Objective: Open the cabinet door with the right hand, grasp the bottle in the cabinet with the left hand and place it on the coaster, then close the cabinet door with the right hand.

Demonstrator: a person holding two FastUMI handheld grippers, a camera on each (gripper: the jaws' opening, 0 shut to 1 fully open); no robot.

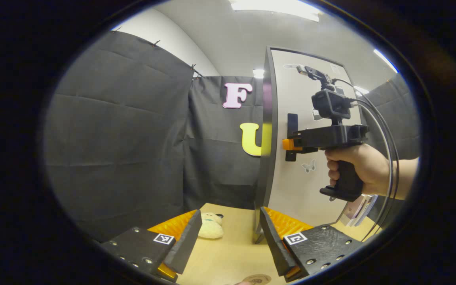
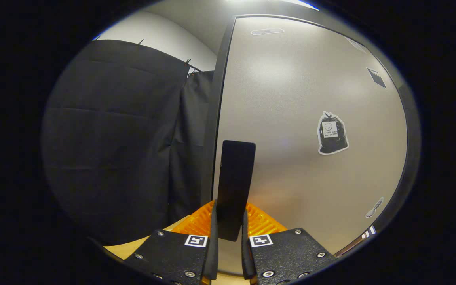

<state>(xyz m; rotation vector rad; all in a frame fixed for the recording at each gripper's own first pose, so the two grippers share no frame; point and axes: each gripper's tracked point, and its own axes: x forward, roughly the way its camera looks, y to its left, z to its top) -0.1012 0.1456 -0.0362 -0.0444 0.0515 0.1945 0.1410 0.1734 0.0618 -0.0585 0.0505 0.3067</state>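
right gripper (image 2: 228, 233) jaws nearly closed, level, held by a hand (image 1: 360, 166); left gripper (image 1: 230, 241) jaws spread wide.

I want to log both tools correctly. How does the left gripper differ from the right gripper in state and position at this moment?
The left gripper is open and holds nothing; the right gripper is shut on the cabinet door handle. The left gripper hangs above the table, apart from the cabinet door; the right gripper is at the door. Both carry square markers.

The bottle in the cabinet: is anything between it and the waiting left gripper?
Yes. The cabinet door stands shut in front of it; the right hand-held gripper grips its handle. The left hand-held gripper hangs open.
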